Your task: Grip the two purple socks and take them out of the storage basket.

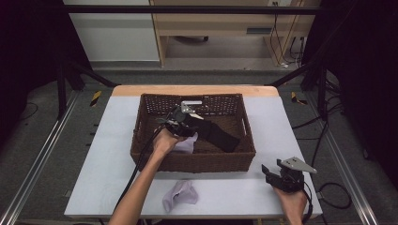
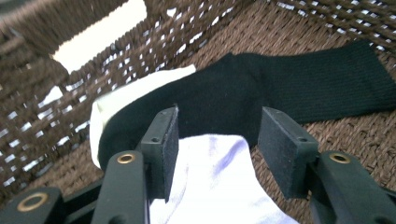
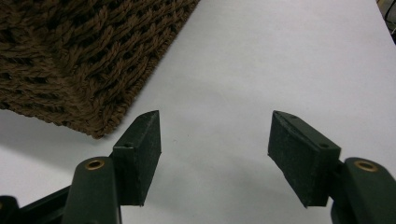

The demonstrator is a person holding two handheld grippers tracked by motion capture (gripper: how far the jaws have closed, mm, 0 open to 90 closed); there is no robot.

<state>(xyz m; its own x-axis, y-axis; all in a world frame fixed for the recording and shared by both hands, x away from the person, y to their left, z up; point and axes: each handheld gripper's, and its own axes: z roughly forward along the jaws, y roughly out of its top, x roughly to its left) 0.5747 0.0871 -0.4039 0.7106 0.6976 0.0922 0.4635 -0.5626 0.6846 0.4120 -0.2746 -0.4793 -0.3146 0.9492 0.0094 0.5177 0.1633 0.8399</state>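
Loose sock: pale lilac, crumpled on the table near the front edge.
Right gripper: jaws spread, nothing between them, over bare table just beside the basket's near right corner.
Basket: brown wicker, mid-table.
Left gripper: inside the basket, jaws spread above a lilac sock.
Black sock: lies flat on the basket floor, overlapping a cream sock.

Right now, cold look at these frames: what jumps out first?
The brown wicker basket at mid-table grabs the eye, with a black sock stretched across its floor. The left tongs sit inside it, jaws open over a pale lilac sock that lies against the black one. A second lilac sock lies on the white table in front of the basket, and the right tongs hover open near the basket's right corner.
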